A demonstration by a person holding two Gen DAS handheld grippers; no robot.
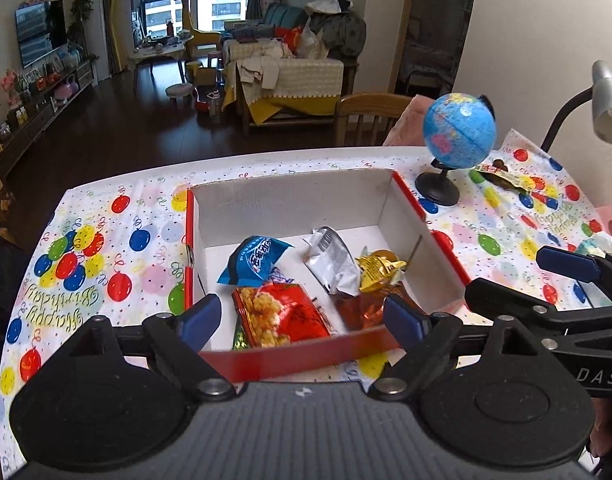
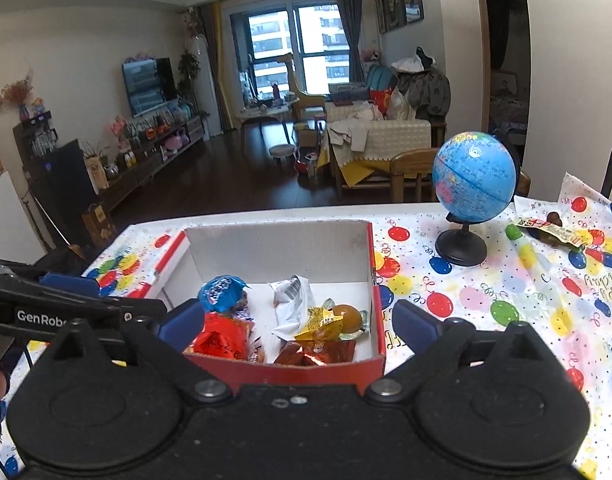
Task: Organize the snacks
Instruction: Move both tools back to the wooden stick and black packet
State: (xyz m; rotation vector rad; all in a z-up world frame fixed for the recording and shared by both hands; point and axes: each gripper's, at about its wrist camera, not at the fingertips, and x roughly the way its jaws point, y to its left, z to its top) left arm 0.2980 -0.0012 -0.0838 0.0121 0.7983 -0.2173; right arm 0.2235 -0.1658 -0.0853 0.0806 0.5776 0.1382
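At the lower left of the left wrist view the left tongs [image 1: 301, 318] stand wide apart with nothing gripped, their blue pads framing the near wall of the red box [image 1: 306, 358] in the middle of the frame. Inside the box lie a blue packet [image 1: 253, 260], a red snack bag [image 1: 283, 314], a silver wrapper [image 1: 332, 258], a gold wrapper [image 1: 380, 270] and a brown foil pack [image 1: 360, 308]. Right of the box, on the balloon-print desk [image 1: 105, 248], stands a globe [image 1: 460, 128], and beyond it at the upper right lies a loose snack packet [image 1: 502, 176]. At the right edge the right tongs [image 2: 297, 324] also gape wide, holding nothing.
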